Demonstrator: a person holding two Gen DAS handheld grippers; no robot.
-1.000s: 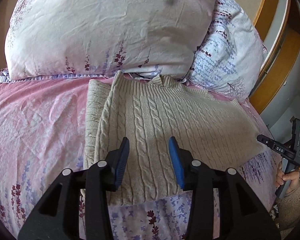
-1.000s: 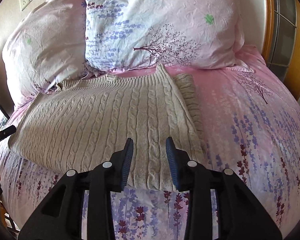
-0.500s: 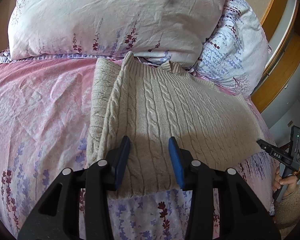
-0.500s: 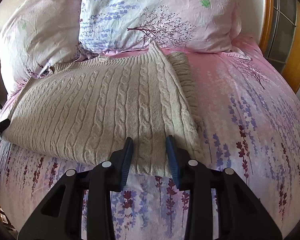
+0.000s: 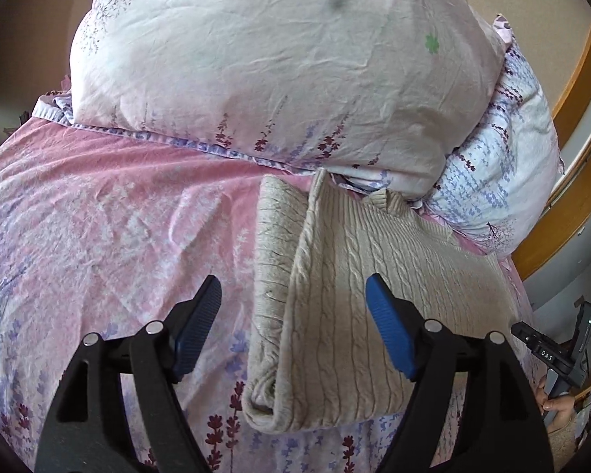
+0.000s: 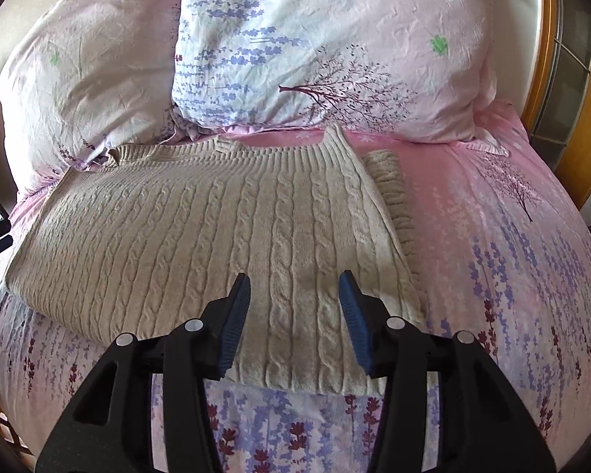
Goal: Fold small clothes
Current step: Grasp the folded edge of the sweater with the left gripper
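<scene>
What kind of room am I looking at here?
Most likely a bedroom: a beige cable-knit sweater lies on a bed's pink floral bedspread, with two plump floral pillows and a wooden headboard behind.

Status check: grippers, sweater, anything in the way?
Left gripper open, empty. Right gripper open, empty. Sweater lies partly folded on bedspread. Pillows beyond collar; nothing blocking.

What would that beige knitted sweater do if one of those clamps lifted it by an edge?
Probably sag and drape: the sweater is soft cable knit, already bent into a rolled fold along its side. The thick knit looks bulky, so likely fairly heavy for cloth. Its ribbed texture should grip the blue pads rather than slip, though layers may slide apart.
</scene>
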